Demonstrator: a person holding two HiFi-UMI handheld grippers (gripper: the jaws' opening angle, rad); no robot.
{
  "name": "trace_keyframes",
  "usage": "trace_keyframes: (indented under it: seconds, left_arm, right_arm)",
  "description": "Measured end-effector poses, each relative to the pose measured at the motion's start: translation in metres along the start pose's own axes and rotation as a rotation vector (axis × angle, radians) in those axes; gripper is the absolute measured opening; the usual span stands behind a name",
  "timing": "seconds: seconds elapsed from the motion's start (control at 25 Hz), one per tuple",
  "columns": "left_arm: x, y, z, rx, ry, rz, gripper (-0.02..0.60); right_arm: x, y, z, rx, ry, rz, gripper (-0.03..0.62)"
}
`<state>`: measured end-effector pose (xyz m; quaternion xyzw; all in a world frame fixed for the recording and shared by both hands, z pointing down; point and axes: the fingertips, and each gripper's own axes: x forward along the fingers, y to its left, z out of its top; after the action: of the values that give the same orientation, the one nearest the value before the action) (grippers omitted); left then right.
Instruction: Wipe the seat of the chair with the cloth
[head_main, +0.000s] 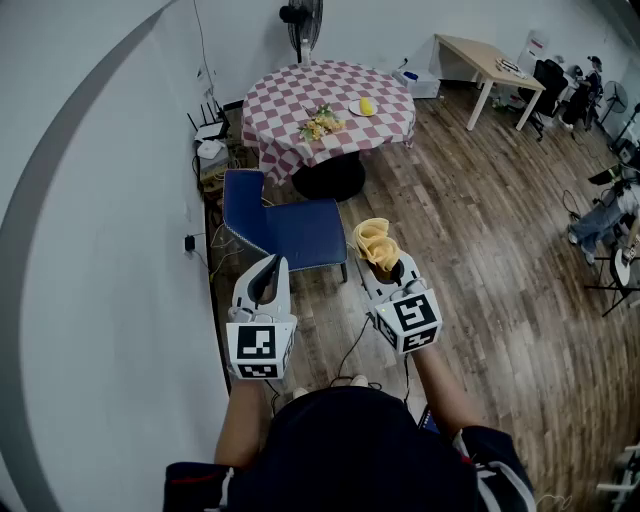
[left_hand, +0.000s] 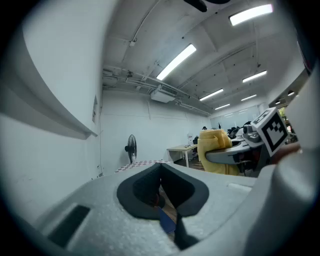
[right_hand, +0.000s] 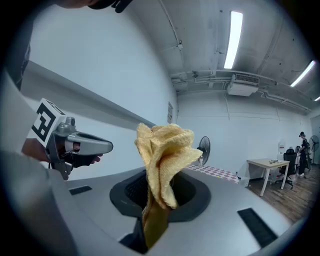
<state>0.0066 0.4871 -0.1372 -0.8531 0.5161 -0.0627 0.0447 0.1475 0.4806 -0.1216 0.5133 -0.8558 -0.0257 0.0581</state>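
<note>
**Right tongs**: clamped on a yellow cloth. The cloth is coarse-woven and bunched into loose, petal-like folds that stand above the pads, and a narrow tail hangs down between them.

**Left tongs**: pressed together with nothing held. The blue sliver seen past the dark pads is probably the chair.

**Hand pose:** in the head view both forearms reach forward from the bottom of the frame. The two grippers are level and side by side, with their marker cubes facing the camera.

**Cloth position:** the cloth sits at mid-frame, raised in the air just right of the chair. It does not lie on the seat.

**Chair:** it is blue and stands on the wood floor just above the tongs in the frame. Its backrest is on the left side, near the white wall.

**Background:** further up the frame stands a round desk under a red-and-white checked cover. A fan stands at the top edge.
</note>
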Motion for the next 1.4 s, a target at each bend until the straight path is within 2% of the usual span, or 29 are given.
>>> trace_keyframes:
  seconds: [0.36,0.72,1.0,1.4]
  left_arm:
    - [0.008,-0.018,-0.006,-0.005,0.02,0.003,0.015]
    - [0.015,-0.053,-0.02,-0.073,0.051,0.022,0.015]
    - [0.009,-0.081,-0.044,-0.026,0.119,0.042,0.015]
    - [0.028,-0.07,-0.049,-0.01,0.137,0.045,0.015]
  right_arm:
    - [-0.01,-0.014,-0.003,0.011,-0.018,0.013,0.06]
    - [-0.034,-0.041,-0.018,0.009,-0.026,0.039,0.06]
    - [-0.047,-0.054,-0.034,0.019,-0.019,0.071,0.06]
    - [-0.027,-0.058,-0.047,0.025,0.005,0.095,0.06]
